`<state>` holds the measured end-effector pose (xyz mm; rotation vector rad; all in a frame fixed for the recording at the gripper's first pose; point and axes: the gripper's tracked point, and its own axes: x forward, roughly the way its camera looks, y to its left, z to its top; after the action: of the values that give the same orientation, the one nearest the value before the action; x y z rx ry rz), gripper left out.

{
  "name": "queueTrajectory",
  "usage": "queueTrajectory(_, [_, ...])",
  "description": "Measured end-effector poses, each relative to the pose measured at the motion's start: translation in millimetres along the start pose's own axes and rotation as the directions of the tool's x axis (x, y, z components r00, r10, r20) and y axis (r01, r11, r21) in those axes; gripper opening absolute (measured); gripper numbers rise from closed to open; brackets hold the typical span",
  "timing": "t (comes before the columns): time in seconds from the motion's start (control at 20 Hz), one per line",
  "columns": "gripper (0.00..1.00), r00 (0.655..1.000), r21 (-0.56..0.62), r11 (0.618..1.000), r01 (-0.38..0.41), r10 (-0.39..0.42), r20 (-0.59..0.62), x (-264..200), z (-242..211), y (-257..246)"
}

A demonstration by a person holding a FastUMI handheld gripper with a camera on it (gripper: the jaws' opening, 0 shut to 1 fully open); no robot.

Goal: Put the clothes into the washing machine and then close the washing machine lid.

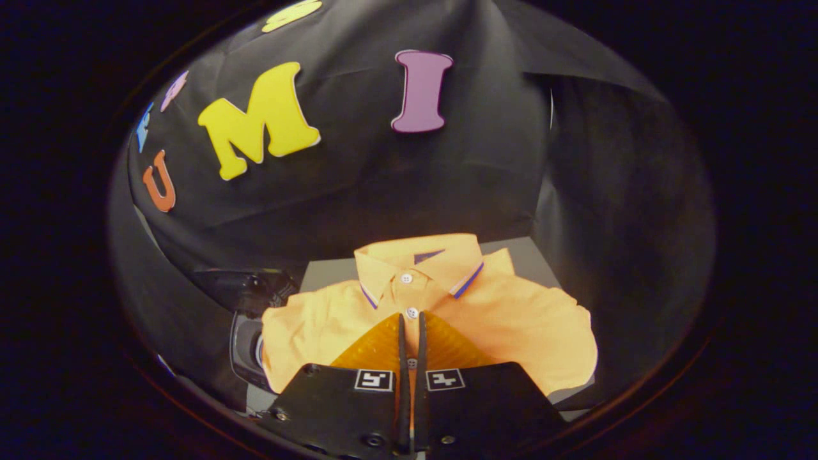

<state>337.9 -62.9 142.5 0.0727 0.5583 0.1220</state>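
An orange polo shirt [511, 319] lies folded flat on a grey surface [527, 255], collar away from me, with white buttons down its front. My gripper [412, 317] hangs over the shirt's front, fingertips right by the second button. The fingers stand almost together with a thin slit between them, and the flat cloth and a lower button show through that slit. No fold of cloth is pinched between them. Left of the shirt, partly under its sleeve, sits a dark rounded machine body [246, 345]; I cannot make out its lid.
Black cloth walls close in behind and to both sides of the grey surface. Beyond the shirt's left sleeve there is a dark glossy part [246, 287]. The shirt overhangs the surface's left edge.
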Motion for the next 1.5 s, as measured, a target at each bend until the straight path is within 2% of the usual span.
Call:
queueTrajectory(0.2, [0.06,0.996,-0.077,0.997,-0.028,0.034,0.079,-61,30,17])
queueTrajectory(0.35, [0.06,0.991,-0.135,0.990,-0.046,0.062,0.116,-87,46,44])
queueTrajectory(0.55, [0.06,0.983,-0.179,0.978,-0.110,0.134,0.129,-94,57,119])
queueTrajectory(0.85, [0.06,0.963,-0.238,0.943,-0.231,0.257,0.084,-96,51,201])
queueTrajectory(1.2, [0.06,0.931,-0.309,0.891,-0.334,0.363,0.043,-89,37,286])
queueTrajectory(1.5, [0.06,0.906,-0.340,0.851,-0.400,0.423,-0.007,-80,20,343])
